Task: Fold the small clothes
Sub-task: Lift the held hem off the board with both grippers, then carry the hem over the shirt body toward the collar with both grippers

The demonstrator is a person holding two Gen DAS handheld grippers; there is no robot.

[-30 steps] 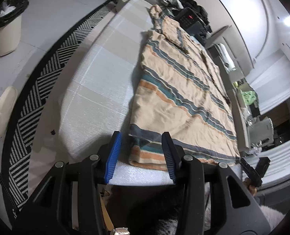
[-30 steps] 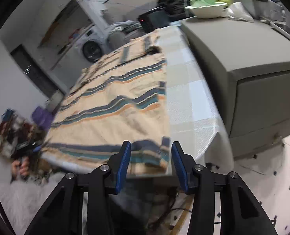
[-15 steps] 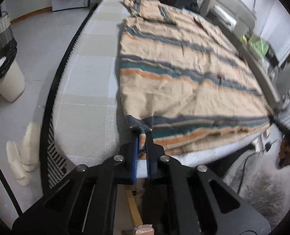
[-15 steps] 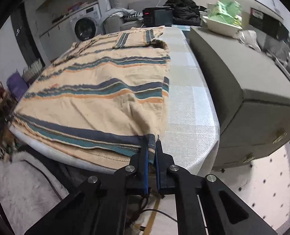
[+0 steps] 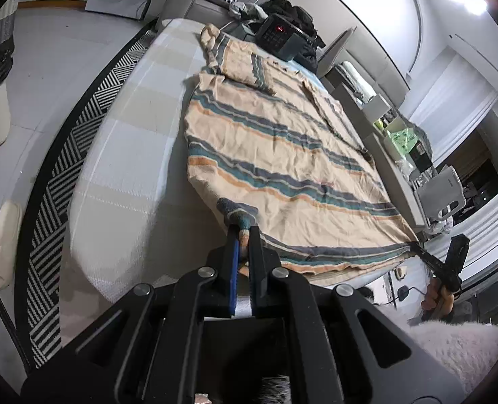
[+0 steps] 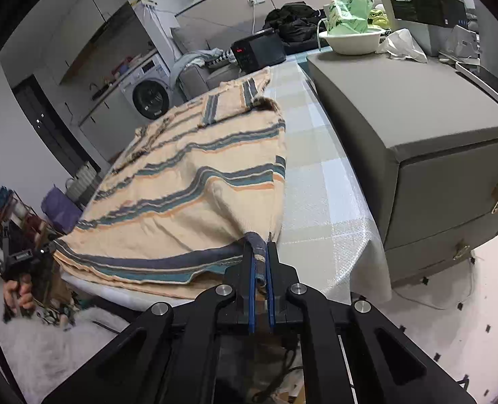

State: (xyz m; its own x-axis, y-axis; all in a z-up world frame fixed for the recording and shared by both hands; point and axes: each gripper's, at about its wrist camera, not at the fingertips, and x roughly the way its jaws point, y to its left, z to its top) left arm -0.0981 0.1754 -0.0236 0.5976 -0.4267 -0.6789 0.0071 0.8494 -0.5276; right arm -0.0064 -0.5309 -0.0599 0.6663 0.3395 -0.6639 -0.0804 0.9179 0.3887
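Left gripper jaws pinched tight on one bottom hem corner of the striped shirt. Right gripper jaws likewise clamped on the other hem corner, fabric bunched between them. Both corners lifted slightly. Rest of the shirt lies flat ahead of the jaws on the checked surface, collar at far end. Black box beyond the collar.
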